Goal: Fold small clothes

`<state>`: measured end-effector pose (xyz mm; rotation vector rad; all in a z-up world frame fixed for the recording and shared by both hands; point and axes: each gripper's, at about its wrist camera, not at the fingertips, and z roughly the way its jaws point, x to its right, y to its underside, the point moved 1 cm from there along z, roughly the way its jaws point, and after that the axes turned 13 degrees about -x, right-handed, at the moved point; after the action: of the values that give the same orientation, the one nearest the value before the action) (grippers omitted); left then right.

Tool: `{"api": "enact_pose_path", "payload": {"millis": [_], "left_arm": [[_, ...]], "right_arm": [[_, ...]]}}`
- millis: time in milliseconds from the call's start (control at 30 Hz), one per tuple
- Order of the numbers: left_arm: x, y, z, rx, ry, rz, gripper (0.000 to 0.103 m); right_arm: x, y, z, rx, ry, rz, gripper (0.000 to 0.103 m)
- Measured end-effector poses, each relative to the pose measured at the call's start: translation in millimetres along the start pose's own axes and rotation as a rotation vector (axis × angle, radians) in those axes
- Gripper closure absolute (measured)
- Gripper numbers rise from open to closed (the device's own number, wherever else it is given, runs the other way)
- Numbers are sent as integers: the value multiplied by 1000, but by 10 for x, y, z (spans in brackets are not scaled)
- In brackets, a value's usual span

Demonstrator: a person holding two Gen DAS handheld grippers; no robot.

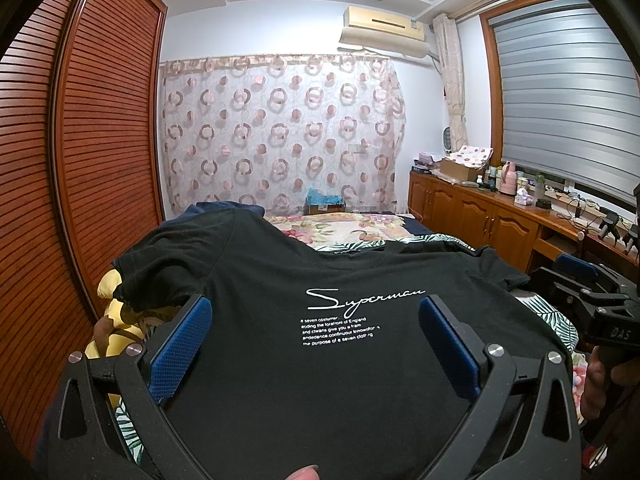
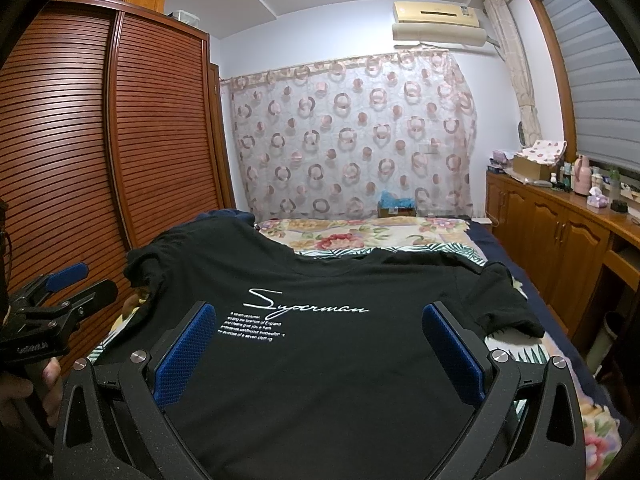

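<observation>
**Black tee flat on the bed, both sets of fingers spread wide**

I'm looking down a bedroom: the bed [image 1: 360,228] runs away from me under a floral quilt, with a leaf-print cover nearer in. On my left stands the louvred wooden wardrobe [image 1: 80,140]; at the far wall a circle-patterned curtain [image 1: 280,132] hangs below the air conditioner [image 1: 384,28]. To the right, a wooden worktop [image 2: 560,208] over cabinet doors sits beneath a blind-covered window [image 1: 568,92].

On that worktop I see a cardboard box [image 2: 532,166] with a flower-print cloth draped over it, then a pink flask and small bottles. Past the foot of the bed, another box [image 2: 396,210] holds something blue and crumpled.

The black T-shirt [image 2: 340,344] lies spread on the bed, print side up, white "Superman" script showing, sleeves out to both sides. My left gripper [image 1: 316,340] hovers over it, fingers released. My right gripper [image 2: 320,344] sits alongside, fingers equally wide apart, gripping nothing.
</observation>
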<state>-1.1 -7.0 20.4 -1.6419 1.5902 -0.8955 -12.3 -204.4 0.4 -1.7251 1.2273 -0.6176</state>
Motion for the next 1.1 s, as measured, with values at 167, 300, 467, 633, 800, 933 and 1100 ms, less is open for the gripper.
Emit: {"api": "enact_pose_path", "payload": {"millis": [167, 300, 467, 633, 800, 933, 1100], "left_arm": [[-130, 46, 73, -22, -19, -6, 0], [-275, 122, 198, -53, -35, -19, 0], [-554, 193, 300, -94, -48, -42, 0], [-881, 247, 412, -123, -71, -74, 0], [-1199, 205, 508, -135, -99, -84, 0], [-1450, 146, 605, -154, -120, -98, 0], [-1785, 43, 774, -193, -112, -130, 0]], "right_arm": [[10, -19, 86, -14, -22, -6, 0], [-5, -28, 213, -42, -53, -15, 0], [43, -98, 382, -72, -73, -33, 0], [50, -151, 617, -112, -92, -71, 0], [97, -271, 831, -155, -132, -87, 0], [135, -352, 981, -182, -161, -104, 0], [165, -447, 1179, -216, -192, -122, 2]]}}
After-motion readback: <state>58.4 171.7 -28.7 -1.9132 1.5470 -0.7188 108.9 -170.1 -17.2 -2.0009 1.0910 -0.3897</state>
